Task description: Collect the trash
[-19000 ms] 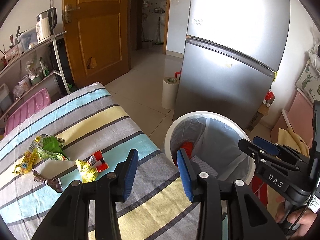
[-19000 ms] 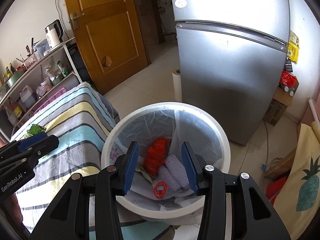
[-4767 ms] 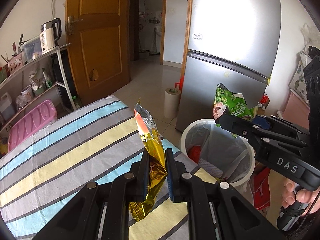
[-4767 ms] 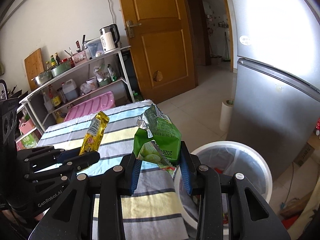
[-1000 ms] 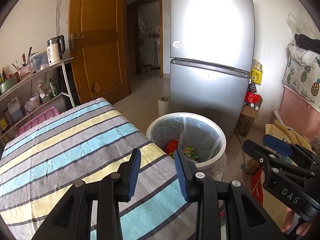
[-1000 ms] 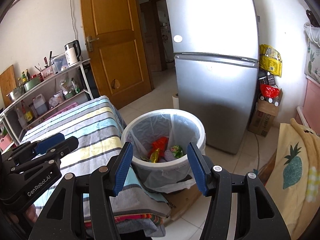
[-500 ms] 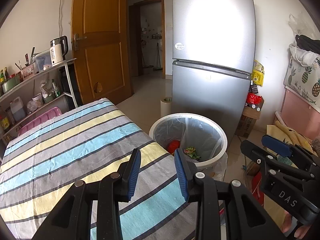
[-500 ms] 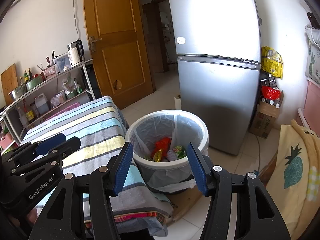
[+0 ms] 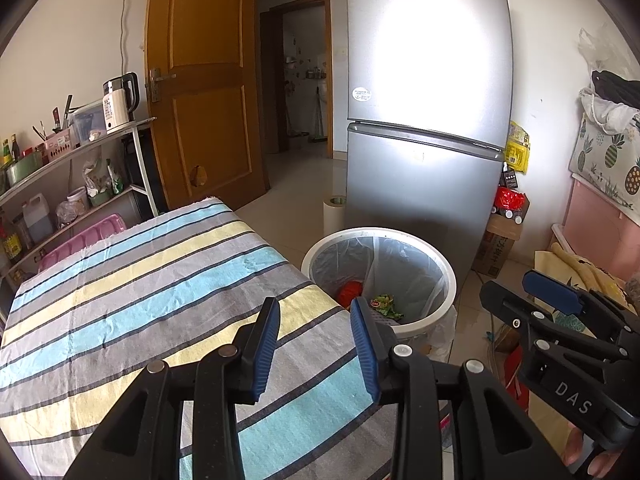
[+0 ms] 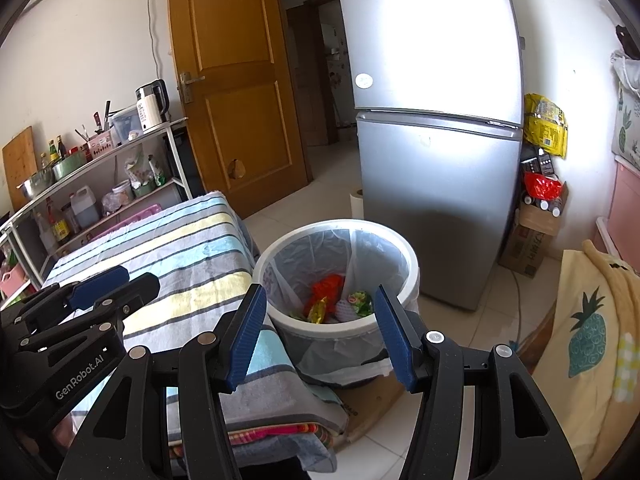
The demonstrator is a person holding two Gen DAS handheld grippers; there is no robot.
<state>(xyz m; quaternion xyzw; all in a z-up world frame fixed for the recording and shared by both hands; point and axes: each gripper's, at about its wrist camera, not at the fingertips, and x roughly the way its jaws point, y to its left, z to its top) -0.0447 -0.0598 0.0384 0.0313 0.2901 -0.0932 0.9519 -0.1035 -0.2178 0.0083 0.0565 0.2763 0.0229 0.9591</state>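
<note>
A white trash bin with a clear liner stands on the floor beside the striped table. Inside lie red, green and gold wrappers. My left gripper hovers over the table's near corner, open, with nothing between its blue pads. My right gripper hangs in front of the bin, open wide and empty. Each gripper also shows in the other's view, the right and the left.
A silver fridge stands right behind the bin. A wooden door and a metal shelf with a kettle are at the left. A paper roll sits on the floor. Pineapple-print fabric lies at the right.
Both views have barely shifted; the bin sits slightly farther off. Both grippers stay open and empty.
</note>
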